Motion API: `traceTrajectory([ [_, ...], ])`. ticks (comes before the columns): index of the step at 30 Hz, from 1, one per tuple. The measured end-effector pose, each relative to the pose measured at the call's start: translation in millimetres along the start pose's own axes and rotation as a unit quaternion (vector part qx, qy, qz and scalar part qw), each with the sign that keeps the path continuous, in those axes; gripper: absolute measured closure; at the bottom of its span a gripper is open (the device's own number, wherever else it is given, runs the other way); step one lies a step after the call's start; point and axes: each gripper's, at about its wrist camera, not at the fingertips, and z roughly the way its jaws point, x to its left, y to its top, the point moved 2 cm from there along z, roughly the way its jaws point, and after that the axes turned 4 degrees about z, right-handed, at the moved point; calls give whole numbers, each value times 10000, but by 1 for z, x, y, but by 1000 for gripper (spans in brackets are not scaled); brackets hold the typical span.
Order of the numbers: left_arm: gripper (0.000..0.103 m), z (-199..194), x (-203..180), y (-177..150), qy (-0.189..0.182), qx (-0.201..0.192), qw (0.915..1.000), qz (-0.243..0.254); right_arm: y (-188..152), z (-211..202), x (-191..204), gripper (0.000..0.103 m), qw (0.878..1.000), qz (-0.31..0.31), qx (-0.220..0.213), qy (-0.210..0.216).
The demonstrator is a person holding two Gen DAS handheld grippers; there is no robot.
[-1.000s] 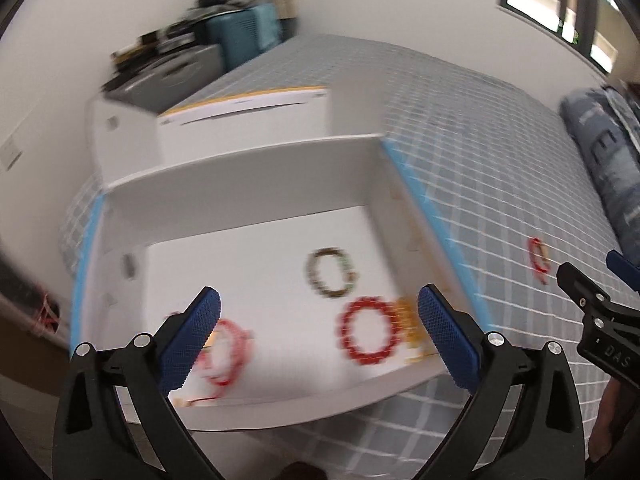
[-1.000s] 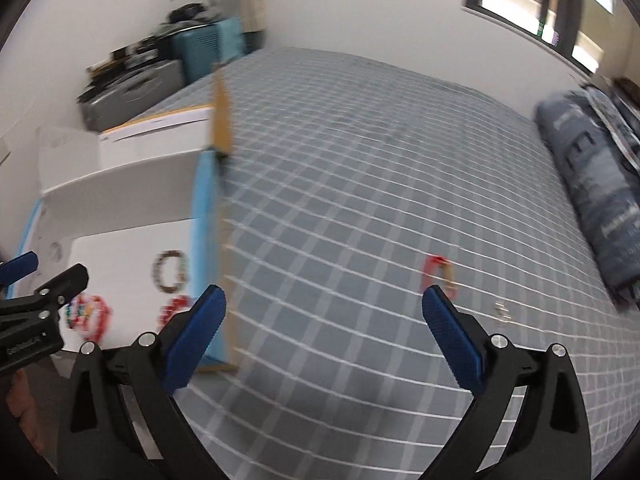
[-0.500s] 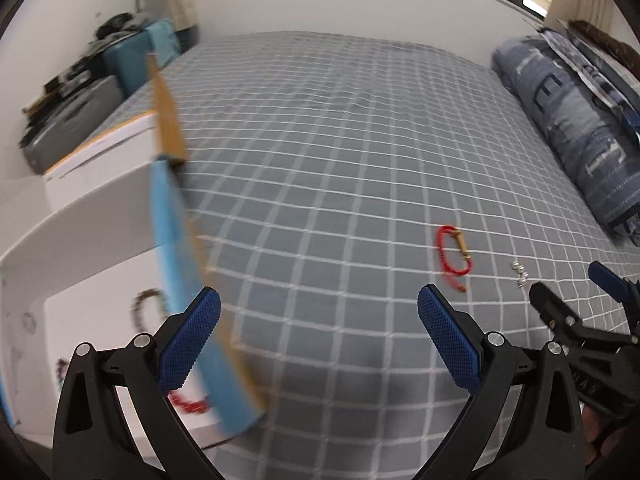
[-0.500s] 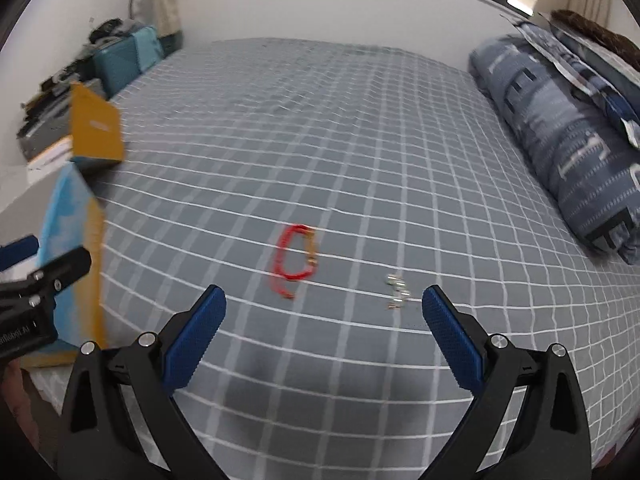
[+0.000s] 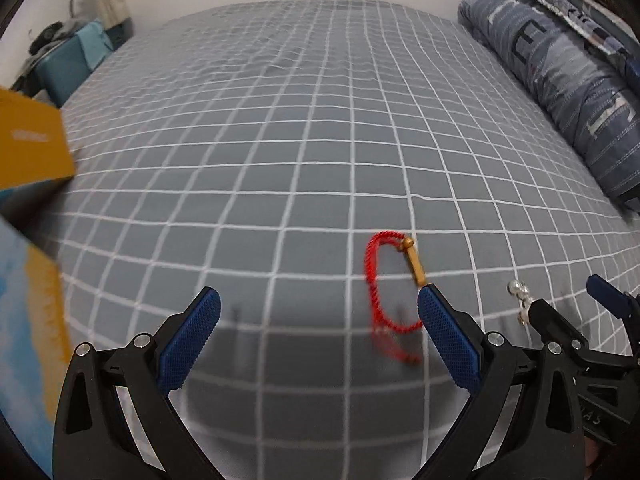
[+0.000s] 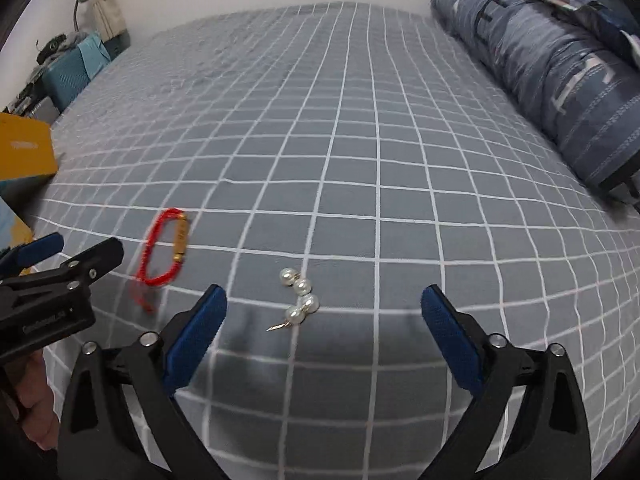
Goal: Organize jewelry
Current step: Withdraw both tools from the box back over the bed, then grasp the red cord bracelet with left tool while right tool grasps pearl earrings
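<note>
The red bracelet (image 5: 386,284) is found flat on the bedspread (image 5: 304,128), long axis running away from the left gripper (image 5: 318,330), nearer its right finger. Both the left gripper and the right gripper (image 6: 324,330) are spread, empty.

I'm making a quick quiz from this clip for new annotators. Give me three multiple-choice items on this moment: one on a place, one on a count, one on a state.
1. Where do the pearl earrings lie relative to the red cord bracelet, seen from the right wrist camera?
A. To its right
B. Inside its loop
C. To its left

2. How many pearls show in the cluster?
A. Two
B. Four
C. Seven

3. How does the right gripper stand?
A. Shut on the bracelet
B. Shut on the earrings
C. Open, holding nothing

Answers: 1 A, the pearls sit apart on the checked bedspread, right of the bracelet. 2 B, four beads are countable. 3 C, its blue pads are spread wide, the earrings lying beyond them.
</note>
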Motion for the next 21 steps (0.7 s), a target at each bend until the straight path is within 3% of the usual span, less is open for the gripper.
traceTrajectory([
  [5, 6, 24, -15, 17, -138, -50, 9998, 107, 5, 18, -5, 15, 9998, 108, 128, 102],
  [15, 8, 56, -27, 14, -117, 165, 9995, 222, 3, 35, 5, 36, 9996, -45, 268, 59],
  [17, 11, 58, -28, 14, -88, 225, 9994, 232, 2, 35, 7, 47, 9996, -88, 257, 23],
  [21, 24, 57, -29, 12, -132, 274, 9992, 254, 0, 36, 6, 55, 9995, -77, 292, 26],
])
